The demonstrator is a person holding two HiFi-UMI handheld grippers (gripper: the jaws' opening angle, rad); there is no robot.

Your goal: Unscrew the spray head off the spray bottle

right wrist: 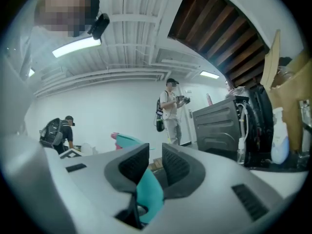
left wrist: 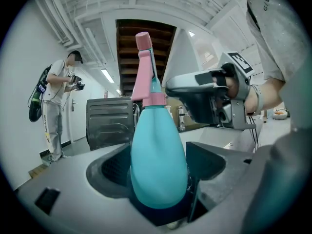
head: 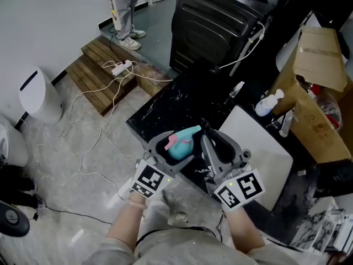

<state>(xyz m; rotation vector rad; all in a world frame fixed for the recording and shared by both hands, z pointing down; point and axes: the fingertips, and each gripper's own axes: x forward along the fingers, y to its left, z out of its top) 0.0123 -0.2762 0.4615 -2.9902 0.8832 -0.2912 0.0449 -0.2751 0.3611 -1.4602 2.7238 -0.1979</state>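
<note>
The left gripper (head: 167,148) clamped the bottle (left wrist: 158,165). The right gripper (right wrist: 156,162) stood narrow-jawed, off the head (left wrist: 145,65). It likely needed to seat squarely on the collar (left wrist: 156,100) before twisting.

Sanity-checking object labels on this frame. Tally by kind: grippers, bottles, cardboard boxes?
Grippers: 2 (left gripper, right gripper)
Bottles: 3 (teal spray bottle held in the left gripper; white pump bottle and small white-topped bottle on the black counter)
Cardboard boxes: 1 (cardboard box)
Total: 6
</note>
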